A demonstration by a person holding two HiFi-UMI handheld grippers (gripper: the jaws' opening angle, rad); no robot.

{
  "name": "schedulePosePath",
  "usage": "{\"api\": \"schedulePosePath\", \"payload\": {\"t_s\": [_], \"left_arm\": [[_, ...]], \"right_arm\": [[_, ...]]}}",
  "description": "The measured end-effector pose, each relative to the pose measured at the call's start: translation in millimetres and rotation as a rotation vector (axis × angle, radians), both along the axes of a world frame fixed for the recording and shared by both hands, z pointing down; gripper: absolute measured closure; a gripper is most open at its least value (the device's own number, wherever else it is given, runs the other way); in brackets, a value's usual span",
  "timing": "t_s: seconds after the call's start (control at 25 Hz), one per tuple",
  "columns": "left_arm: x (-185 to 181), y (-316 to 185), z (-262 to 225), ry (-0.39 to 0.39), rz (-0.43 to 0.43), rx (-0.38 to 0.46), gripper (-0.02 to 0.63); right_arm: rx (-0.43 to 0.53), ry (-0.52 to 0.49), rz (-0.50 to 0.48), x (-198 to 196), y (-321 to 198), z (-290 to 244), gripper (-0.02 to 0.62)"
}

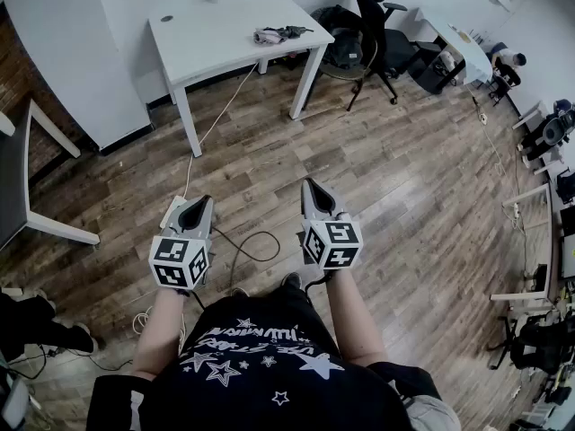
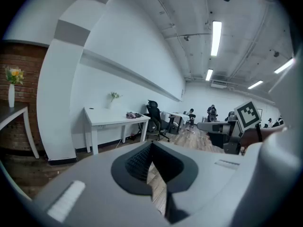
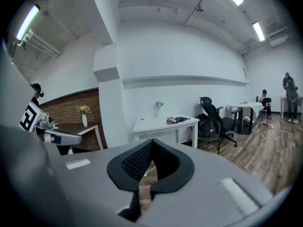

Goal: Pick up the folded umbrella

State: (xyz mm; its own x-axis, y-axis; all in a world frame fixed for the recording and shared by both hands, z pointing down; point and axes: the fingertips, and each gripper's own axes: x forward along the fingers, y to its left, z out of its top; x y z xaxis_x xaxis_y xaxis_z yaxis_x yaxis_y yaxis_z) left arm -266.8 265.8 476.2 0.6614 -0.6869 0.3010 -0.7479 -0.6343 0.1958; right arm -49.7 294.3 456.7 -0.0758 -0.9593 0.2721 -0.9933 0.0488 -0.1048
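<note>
Showing an unstarted task: left gripper (image 1: 194, 209) and right gripper (image 1: 314, 196), fingers pressed together, empty, well apart from the presumed folded umbrella (image 1: 280, 34) on the table (image 1: 211, 39); approach and grasp remain.

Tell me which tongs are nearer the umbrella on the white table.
Right, slightly: right tongs are well short of the umbrella, nearly in line with it; left tongs are as far back and further left.

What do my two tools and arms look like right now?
Both the left tool and right tool are grey wedges tapering to a point, with dark ribbed pads. Each carries a white cube with black square markers. Forearms are bare; black star-print shirt.
</note>
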Motion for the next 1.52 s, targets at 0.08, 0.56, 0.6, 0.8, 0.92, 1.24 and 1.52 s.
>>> {"api": "schedulePosePath", "payload": {"t_s": [0.08, 0.56, 0.6, 0.8, 0.92, 1.24, 1.52], "left_arm": [[0, 0, 1, 0.0, 0.006, 0.003, 0.606], [-5, 7, 14, -0.006, 0.02, -0.029, 0.606], [-7, 8, 16, -0.005, 0.017, -0.034, 0.606], [-14, -1, 22, 0.002, 0.004, -0.041, 0.606], [-9, -8, 20, 0.007, 0.004, -0.037, 0.606], [12, -26, 13, -0.008, -0.029, -0.015, 0.606], [52, -90, 7, -0.026, -0.056, 0.005, 0.606]], "right_arm": [[0.004, 0.003, 0.001, -2, -1, 0, 0.583], [-0.021, 0.018, -0.008, -11, 1, 8, 0.583], [-0.02, 0.011, 0.001, -9, 2, 8, 0.583], [-0.014, -0.02, 0.068, 6, 2, 10, 0.583], [-0.022, -0.012, 0.071, 13, 1, 13, 0.582], [0.001, -0.046, 0.048, 42, -37, 16, 0.581], [0.022, -0.055, -0.039, 62, -122, 13, 0.581]]}}
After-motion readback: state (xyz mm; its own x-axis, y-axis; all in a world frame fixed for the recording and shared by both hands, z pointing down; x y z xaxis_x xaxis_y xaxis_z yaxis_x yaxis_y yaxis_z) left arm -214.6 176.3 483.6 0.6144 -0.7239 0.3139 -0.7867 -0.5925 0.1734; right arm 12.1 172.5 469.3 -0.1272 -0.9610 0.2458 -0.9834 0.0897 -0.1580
